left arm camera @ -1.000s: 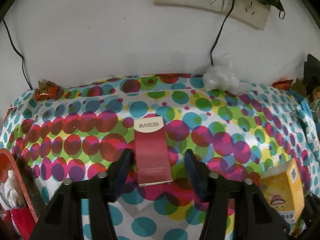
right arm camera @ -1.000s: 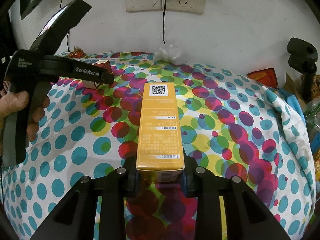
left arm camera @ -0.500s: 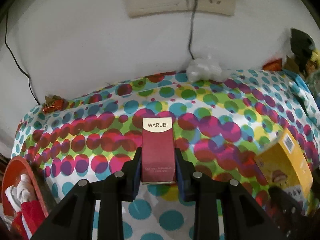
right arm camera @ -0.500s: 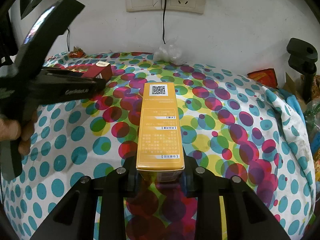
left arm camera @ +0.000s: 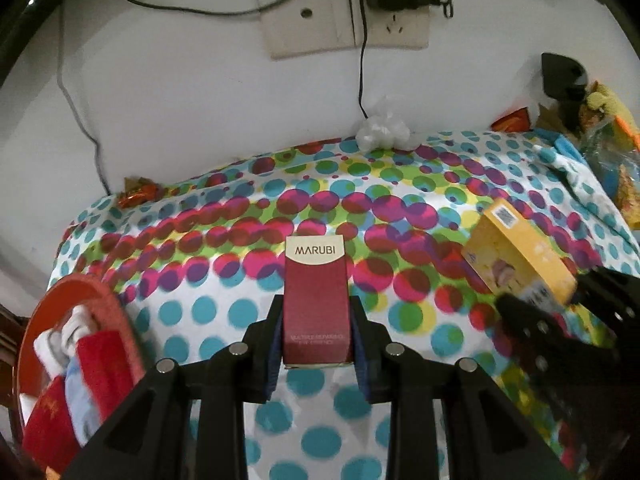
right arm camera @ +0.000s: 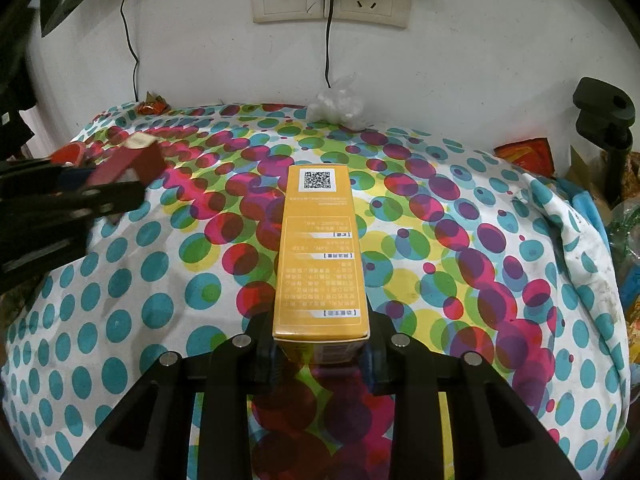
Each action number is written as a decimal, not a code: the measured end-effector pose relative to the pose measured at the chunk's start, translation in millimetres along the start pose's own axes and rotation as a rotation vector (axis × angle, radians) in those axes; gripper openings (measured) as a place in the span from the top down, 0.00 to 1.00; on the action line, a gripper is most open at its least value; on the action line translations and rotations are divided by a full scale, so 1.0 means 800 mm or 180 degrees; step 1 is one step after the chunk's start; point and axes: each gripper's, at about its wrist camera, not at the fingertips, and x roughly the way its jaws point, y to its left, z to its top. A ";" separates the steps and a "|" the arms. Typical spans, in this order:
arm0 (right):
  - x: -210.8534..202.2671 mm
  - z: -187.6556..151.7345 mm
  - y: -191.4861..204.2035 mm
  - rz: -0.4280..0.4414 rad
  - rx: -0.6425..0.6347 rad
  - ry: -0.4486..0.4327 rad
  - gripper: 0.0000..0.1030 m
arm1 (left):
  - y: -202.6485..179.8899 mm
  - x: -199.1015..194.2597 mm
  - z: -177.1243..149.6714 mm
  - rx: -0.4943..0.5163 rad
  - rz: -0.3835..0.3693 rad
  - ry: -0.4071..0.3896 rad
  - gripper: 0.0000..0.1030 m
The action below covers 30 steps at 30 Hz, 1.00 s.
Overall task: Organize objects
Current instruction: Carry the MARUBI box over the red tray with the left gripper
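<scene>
Item 1, far left of the left wrist view: a red basket (left arm camera: 120,320) is sitting at the table edge, holding red, white and blue cloth items. Item 2, behind it at the wall: a crumpled orange wrapper (left arm camera: 138,197) is lying on the dotted tablecloth (left arm camera: 224,312). Item 3, centre: the left gripper (left arm camera: 316,344) is pinching a dark red box (left arm camera: 315,304) marked MARUBI, its 2 jaws pressing on the box's long sides near the lower end, the cream label end pointing away from the camera; whether the box is touching the cloth cannot be told. Item 4, above centre: a wall socket (left arm camera: 344,28) is carrying a black plug and cable. Item 5, at the wall edge of the table: a clear plastic wad (left arm camera: 382,130) is resting on the cloth. Item 6, right: a yellow box (left arm camera: 520,256) is being held tilted by the right gripper (left arm camera: 560,320), blurred here. In the right wrist view, the dark red box (right arm camera: 132,160) is showing at far left in the other gripper, and the right gripper (right arm camera: 320,354) is clamping the yellow box (right arm camera: 320,256) at its near end, QR code end pointing toward the wall. Item 7, far right: a black clamp (right arm camera: 604,120) is standing beside assorted clutter.
</scene>
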 end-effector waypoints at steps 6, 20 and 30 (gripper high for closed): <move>0.001 -0.001 0.001 -0.0006 -0.0003 -0.0001 0.72 | 0.012 -0.043 -0.026 -0.0009 -0.0034 0.0010 0.71; 0.002 -0.004 0.004 -0.0012 -0.0005 -0.0004 0.72 | 0.077 -0.109 -0.071 -0.0187 0.0126 0.0002 0.71; 0.002 -0.003 0.004 -0.0028 -0.0002 -0.0003 0.72 | 0.154 -0.123 -0.108 -0.0472 0.0297 0.0080 0.71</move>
